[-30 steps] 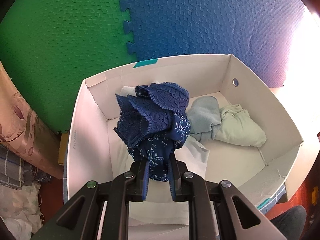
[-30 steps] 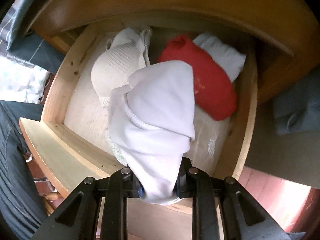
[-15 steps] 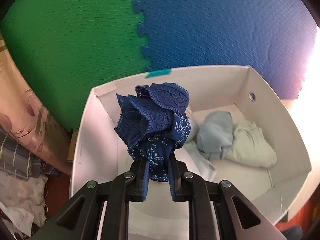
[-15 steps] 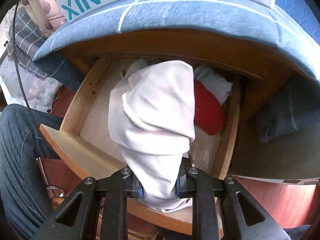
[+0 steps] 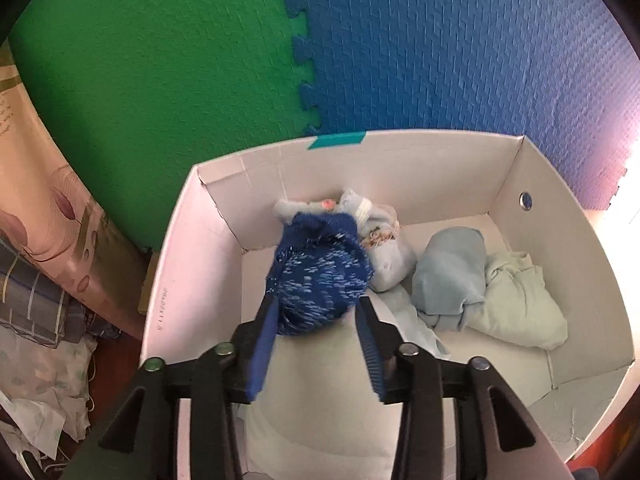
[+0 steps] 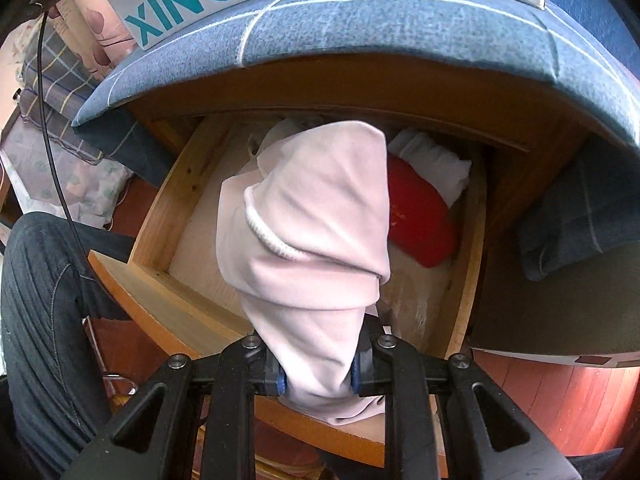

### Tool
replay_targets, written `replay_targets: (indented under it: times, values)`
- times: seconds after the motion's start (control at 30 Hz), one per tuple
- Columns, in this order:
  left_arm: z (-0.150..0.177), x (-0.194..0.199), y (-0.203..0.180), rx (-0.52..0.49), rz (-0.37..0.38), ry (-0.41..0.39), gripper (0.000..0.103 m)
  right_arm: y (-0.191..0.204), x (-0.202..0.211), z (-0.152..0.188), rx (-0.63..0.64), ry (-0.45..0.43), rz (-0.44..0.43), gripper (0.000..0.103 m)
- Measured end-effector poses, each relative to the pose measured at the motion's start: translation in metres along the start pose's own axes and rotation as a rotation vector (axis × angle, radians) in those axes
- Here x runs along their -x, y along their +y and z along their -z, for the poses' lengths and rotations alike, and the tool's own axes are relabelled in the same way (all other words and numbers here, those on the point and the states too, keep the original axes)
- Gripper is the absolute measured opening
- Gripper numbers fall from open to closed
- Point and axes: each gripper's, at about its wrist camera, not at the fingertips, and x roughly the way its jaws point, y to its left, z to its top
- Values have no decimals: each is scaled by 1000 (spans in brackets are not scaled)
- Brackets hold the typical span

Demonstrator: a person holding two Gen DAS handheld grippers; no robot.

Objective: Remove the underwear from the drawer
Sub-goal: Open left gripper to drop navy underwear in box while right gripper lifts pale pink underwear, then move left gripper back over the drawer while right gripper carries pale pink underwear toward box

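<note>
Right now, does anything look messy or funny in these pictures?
A little. The blue underwear is blurred, apparently dropping from the open left gripper into the white box, where clothes lie in crumpled heaps. The right gripper pinches a dangling white garment over the open drawer. Nothing looks torn.

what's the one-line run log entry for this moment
left hand-held gripper: open, navy underwear over shoe box | right hand-held gripper: shut on white underwear above wooden drawer
</note>
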Motion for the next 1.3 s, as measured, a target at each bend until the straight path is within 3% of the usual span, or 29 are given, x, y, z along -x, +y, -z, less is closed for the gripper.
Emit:
replay_targets:
  times: [0.4,0.8,1.17,1.3]
  values:
    - [24,61,15,-17,4,-198,49,3,-2,1,-7,-5,21,20]
    - [46,100,38,41,28,-268,49,12,-8,1,5,0,61,20]
    - [108,102,65,67,37,-265,49,16,-9,4,6,-1,94,20]
    - [152,113,86,89,45,-313,49,16,-8,2,-4,-9,93,20]
